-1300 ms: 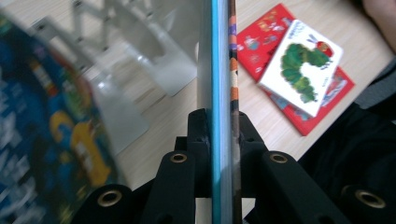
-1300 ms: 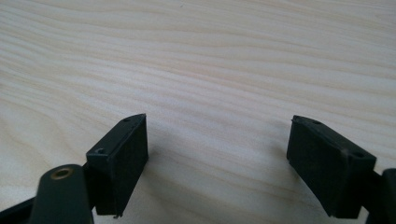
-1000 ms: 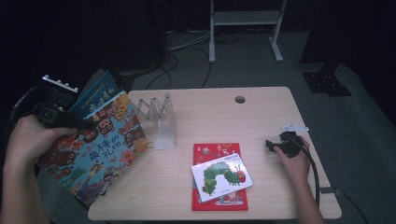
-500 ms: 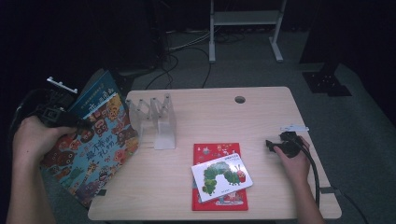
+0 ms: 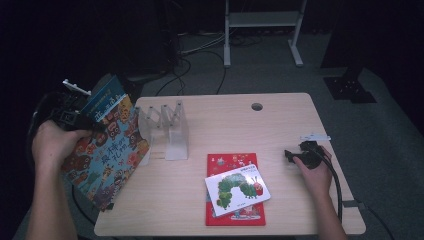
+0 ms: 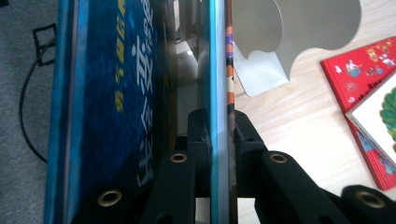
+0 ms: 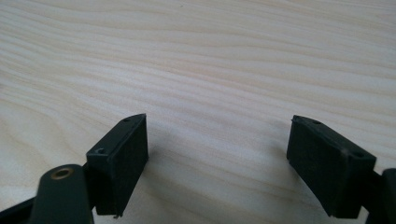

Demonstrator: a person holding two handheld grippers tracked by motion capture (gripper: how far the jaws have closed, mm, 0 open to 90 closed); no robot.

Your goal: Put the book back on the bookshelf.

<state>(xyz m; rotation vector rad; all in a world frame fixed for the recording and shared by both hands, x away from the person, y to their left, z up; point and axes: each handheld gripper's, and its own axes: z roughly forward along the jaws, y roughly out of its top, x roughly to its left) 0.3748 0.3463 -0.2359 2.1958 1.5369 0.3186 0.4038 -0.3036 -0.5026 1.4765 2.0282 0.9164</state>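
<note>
High view: picture books edge toward the rack

Left gripper [image 6: 218,135] clamps two thin, colourful picture books [image 5: 107,145], now lower and nearer the clear plastic book rack [image 5: 167,130] than a second ago; slotting looks imminent. Right gripper [image 7: 217,163] rests half-open, empty, on the pale wooden table [image 5: 280,125].

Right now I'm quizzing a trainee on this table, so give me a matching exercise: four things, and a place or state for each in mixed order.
Things:
1. left gripper
2. right gripper
3. caterpillar book
4. clear rack

Places or states:
A. lying on the red book
B. open, over bare table
C. clamped on the monster book
D. standing on the table's left part

Pairs: 1-C, 2-B, 3-A, 4-D
</note>
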